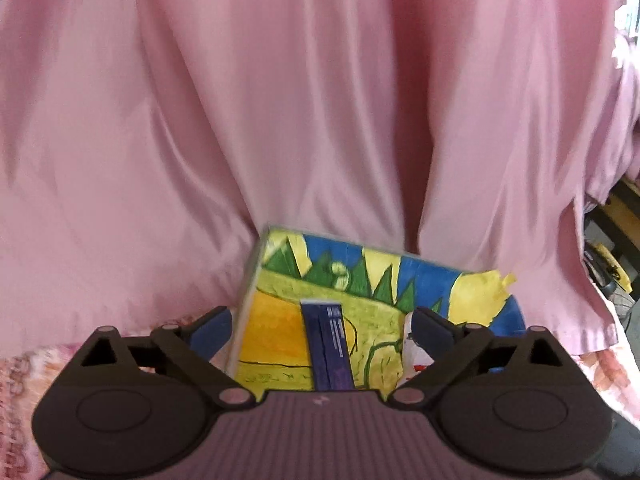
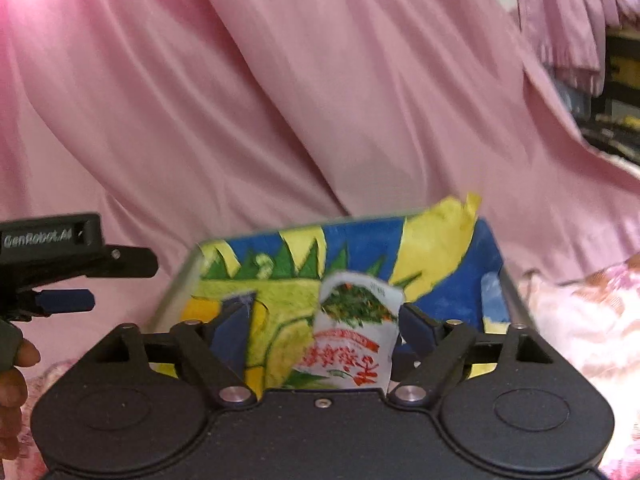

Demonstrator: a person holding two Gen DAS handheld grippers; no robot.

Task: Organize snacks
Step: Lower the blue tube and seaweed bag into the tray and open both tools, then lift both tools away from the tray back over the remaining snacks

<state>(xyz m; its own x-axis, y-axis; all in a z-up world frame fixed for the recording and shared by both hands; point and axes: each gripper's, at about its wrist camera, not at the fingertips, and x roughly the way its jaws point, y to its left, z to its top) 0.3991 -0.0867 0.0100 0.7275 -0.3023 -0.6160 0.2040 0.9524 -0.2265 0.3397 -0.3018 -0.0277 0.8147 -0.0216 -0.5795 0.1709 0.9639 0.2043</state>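
Observation:
A box (image 1: 280,336) painted yellow, green and blue lies open below my left gripper (image 1: 320,328). A dark purple snack carton (image 1: 328,344) stands in it, between the wide-open fingers, and neither pad touches it. In the right wrist view the same box (image 2: 440,280) holds a white snack packet (image 2: 352,336) with green and red print. My right gripper (image 2: 322,330) is open around the packet, its pads apart from it. The purple carton (image 2: 236,320) shows partly behind the left finger. The left gripper's blue pad (image 2: 64,301) and a person's hand (image 2: 16,360) are at the far left.
A pink satin cloth (image 1: 320,100) hangs right behind the box and fills most of both views. A pink floral cloth (image 2: 580,320) covers the surface around the box. Dark shelving with yellow items (image 2: 624,80) stands at the far right.

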